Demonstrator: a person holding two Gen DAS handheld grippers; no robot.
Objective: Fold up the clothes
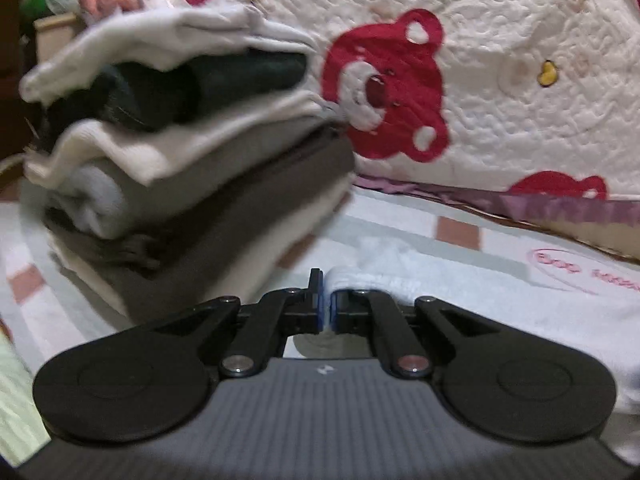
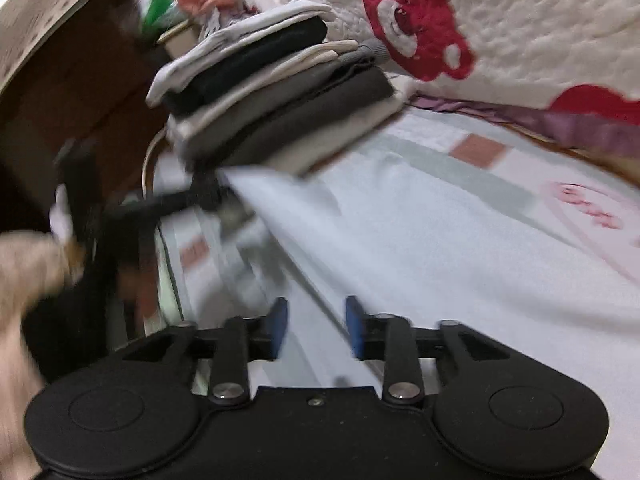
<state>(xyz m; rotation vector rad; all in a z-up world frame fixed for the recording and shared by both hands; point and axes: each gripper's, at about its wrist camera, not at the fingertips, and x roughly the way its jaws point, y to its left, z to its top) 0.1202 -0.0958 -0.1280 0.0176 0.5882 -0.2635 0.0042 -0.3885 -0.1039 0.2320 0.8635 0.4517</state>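
Slippage threatens beside the folded stack (image 1: 188, 152): left gripper (image 1: 326, 304) pinches white garment (image 1: 400, 284), right gripper (image 2: 316, 328) gapes, leaving its stretched edge unsupported.

Your left tongs (image 1: 327, 300) are black with blue pads, pinching a white garment (image 1: 460, 304) that carries a pink oval print. Your right tongs (image 2: 316, 328) show the same black with blue pads. The stack of folded clothes (image 1: 180, 152) beside them runs pale grey on top, then black, cream, grey, dark brown and off-white at the bottom (blur softens the shades). The bed sheet (image 2: 460, 152) under it all is white with grey-green stripes and terracotta squares. Along the bed's far edge, the quilt (image 1: 520, 80) is cream with red bear faces and a small yellow mark.
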